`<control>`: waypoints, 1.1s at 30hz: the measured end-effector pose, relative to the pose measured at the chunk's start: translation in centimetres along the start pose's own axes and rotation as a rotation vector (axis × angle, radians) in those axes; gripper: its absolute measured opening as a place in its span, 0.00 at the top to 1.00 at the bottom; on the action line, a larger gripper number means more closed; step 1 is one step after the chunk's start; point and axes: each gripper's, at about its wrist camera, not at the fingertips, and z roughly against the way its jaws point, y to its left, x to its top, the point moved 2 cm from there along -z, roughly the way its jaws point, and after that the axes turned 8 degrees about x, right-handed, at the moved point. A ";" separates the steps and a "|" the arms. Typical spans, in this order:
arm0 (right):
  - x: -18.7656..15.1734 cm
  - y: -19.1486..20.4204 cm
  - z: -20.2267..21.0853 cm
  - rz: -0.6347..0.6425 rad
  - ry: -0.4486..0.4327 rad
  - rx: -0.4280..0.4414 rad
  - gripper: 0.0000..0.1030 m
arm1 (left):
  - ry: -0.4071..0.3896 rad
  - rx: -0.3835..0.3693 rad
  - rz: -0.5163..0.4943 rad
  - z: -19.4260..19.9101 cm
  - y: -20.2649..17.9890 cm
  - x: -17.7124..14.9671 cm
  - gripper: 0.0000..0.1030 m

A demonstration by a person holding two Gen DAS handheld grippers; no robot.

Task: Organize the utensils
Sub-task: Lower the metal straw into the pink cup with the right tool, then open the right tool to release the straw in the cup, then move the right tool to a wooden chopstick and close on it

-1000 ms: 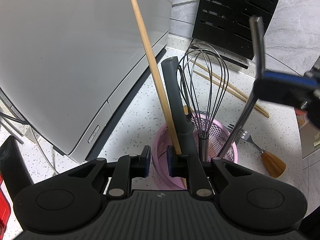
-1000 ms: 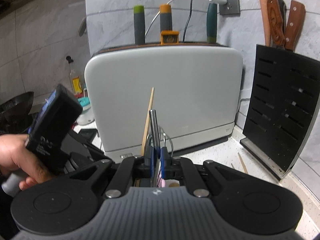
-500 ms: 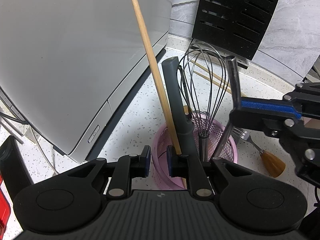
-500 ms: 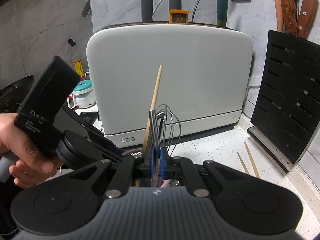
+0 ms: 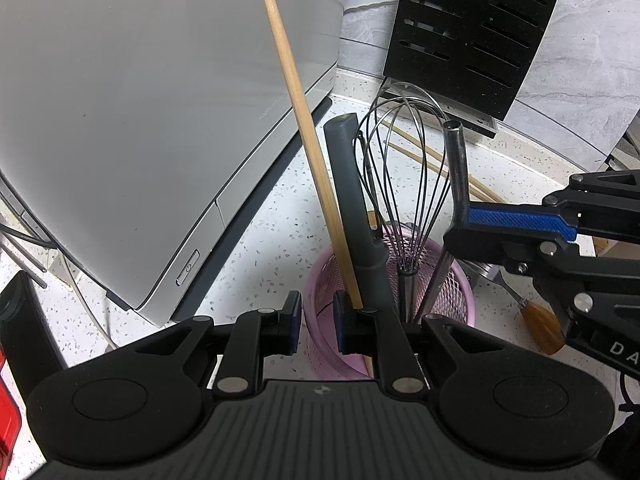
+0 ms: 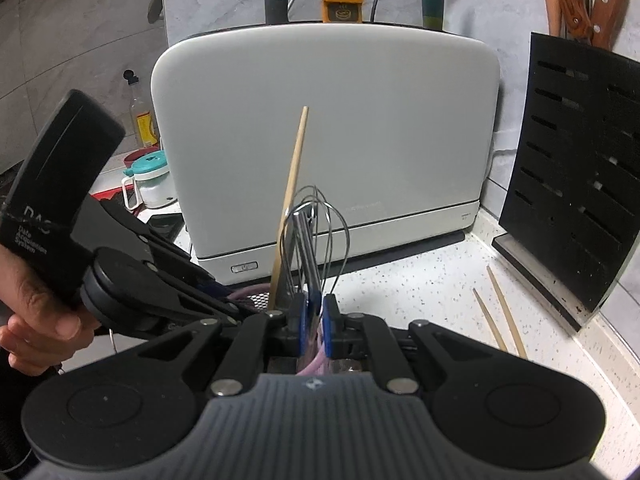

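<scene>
right gripper (image 6: 315,316) first: the blue pads have just been easing apart. the metal utensil handle (image 6: 306,240) is still between them, but there's a sliver of gap on one side, so it doesn't look squeezed. the handle is standing in the pink mesh basket (image 5: 460,296), leaning a bit, with its top end sticking up past the fingertips.

left gripper (image 5: 317,322) is nearly closed and pinching the near rim of that basket. a hand (image 6: 32,320) is wrapped round its grip off to the side in the right wrist view.

also in the basket: a wire whisk (image 5: 404,160) right beside the metal handle, a dark grey handle (image 5: 352,184) and a long wooden stick (image 5: 296,100), which is tilted and pokes up highest.

the basket sits on a speckled white counter (image 5: 260,248), just in front of a big white appliance (image 6: 320,140). a pair of chopsticks (image 6: 500,320) lies loose on the counter, over by the black slotted knife block (image 5: 472,28). a wooden handled fork (image 5: 538,326) lies just past the basket, partly hidden under the right gripper.
</scene>
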 end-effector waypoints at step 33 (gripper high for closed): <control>-4.9 -15.9 -0.7 -0.201 0.113 -0.373 0.75 | -0.001 0.002 -0.001 0.1 -0.2 0.0 0.83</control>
